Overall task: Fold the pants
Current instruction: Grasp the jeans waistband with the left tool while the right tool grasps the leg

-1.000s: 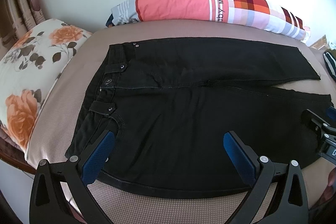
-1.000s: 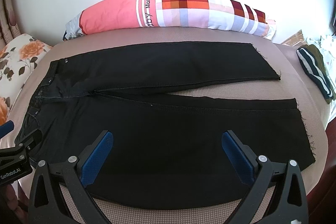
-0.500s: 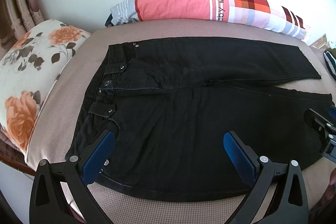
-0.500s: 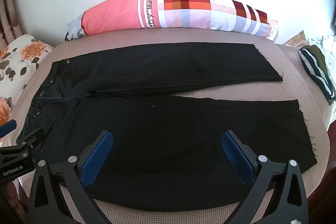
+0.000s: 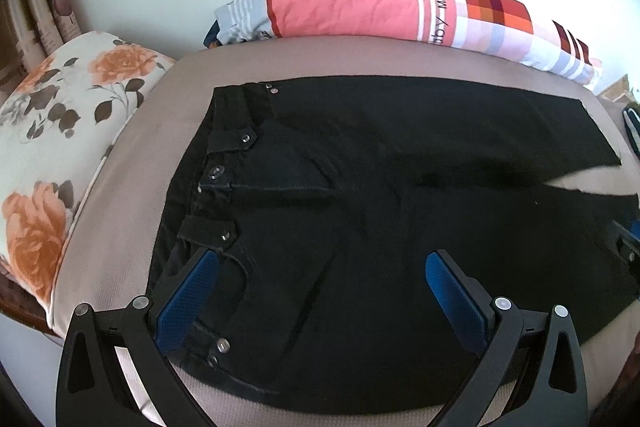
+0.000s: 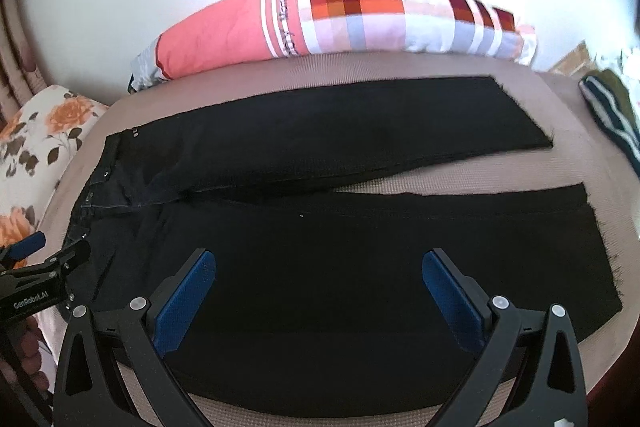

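Beige bed (image 5: 120, 211), black pants (image 5: 360, 227) nearer beneath both wide-spread tools than before.

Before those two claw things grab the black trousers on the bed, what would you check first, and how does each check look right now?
1. Pants spread flat, both legs apart: ok.
2. Left gripper open, over the waistband end: ok.
3. Right gripper open, over the near leg: ok.
4. Fingers actually touching the cloth: cannot tell.
5. Near edge of the pants within reach of both grippers: ok, it lies just in front of them.
6. Room on the bed to fold the near leg over the far one, short of the striped pillow: ok.
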Demonstrator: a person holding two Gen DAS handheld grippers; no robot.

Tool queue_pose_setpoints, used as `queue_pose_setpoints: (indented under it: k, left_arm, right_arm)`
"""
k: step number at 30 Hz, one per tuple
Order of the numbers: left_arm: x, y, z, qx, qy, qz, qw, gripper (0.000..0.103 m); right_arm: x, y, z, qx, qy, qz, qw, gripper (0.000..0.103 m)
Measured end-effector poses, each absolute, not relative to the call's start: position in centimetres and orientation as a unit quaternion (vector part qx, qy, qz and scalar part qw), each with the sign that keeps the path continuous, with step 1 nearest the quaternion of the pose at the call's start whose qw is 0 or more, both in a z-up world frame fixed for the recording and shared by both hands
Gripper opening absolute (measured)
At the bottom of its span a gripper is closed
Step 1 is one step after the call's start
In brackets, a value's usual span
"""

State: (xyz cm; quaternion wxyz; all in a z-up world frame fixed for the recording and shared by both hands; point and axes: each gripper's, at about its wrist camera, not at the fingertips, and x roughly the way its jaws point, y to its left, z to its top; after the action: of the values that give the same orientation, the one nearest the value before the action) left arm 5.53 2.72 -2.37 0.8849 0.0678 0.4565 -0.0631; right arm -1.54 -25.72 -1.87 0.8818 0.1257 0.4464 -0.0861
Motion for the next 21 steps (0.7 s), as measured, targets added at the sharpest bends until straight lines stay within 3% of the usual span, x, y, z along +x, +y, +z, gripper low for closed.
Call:
queue_pose_setpoints:
  k: [10,13,18,21]
  left_arm:
    - [12.4,6.7,-1.9,-0.007,0.467,-0.092,0.879,0.099]
    - [15.6,9.2,-2.2,-0.049,0.476,-0.095,0.873,0.09]
    - [21.2,13.4,-3.8,-0.134,0.495,-0.121,0.85,0.066]
    - [24.7,16.1,-5.6,-0.191,0.505,-0.131,0.831,0.059]
  right_arm:
    - [1.2,-27.4,-1.5,0.119,0.425,-0.056,0.896,0.103]
    - [2.5,-28.6,-1.3,0.139,0.423,-0.049,0.894,0.103]
    - [4.9,-29.9,-1.4,0.178,0.422,-0.036,0.888,0.103]
    - [6.2,-29.8,-1.9,0.183,0.43,-0.032,0.883,0.103]
